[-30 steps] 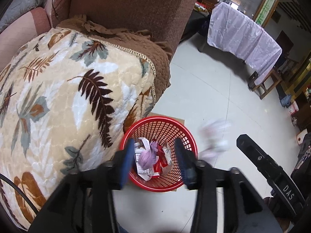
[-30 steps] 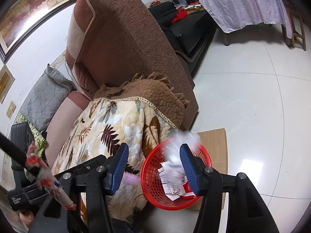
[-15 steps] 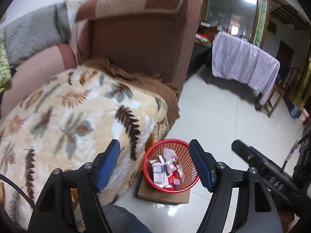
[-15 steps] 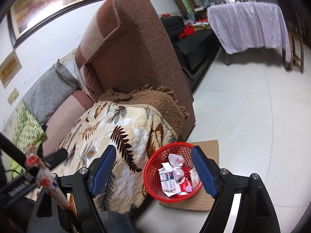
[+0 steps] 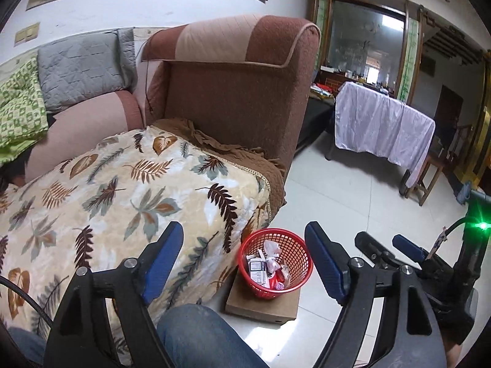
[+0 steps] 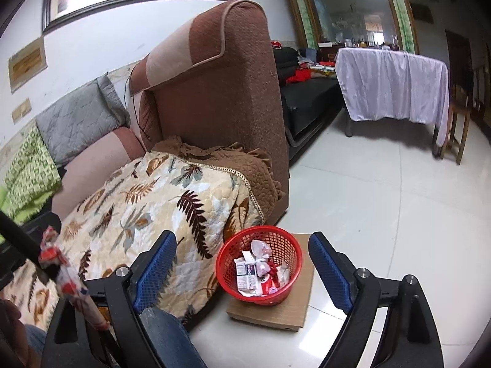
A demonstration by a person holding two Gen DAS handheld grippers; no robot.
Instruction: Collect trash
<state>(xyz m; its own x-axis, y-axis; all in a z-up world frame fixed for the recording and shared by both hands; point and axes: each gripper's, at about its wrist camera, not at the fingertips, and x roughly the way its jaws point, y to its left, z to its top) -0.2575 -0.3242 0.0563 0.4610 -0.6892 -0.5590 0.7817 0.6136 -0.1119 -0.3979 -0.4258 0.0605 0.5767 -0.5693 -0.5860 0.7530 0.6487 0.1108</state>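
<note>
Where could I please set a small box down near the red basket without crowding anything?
The pale tiled floor between the red mesh basket and the white-draped table lies bare. The brown cardboard box under the basket shows only a narrow free strip. The basket's other side is crowded by the leaf-patterned quilt.

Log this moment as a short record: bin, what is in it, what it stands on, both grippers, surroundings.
bin: red plastic mesh basket
contents: crumpled wrappers and small printed cartons, loosely piled
support: flat brown cardboard box on the pale tiled floor
left gripper: open, empty
right gripper: open, empty
beside the bin: leaf-print quilt draped over a brown sofa
</note>
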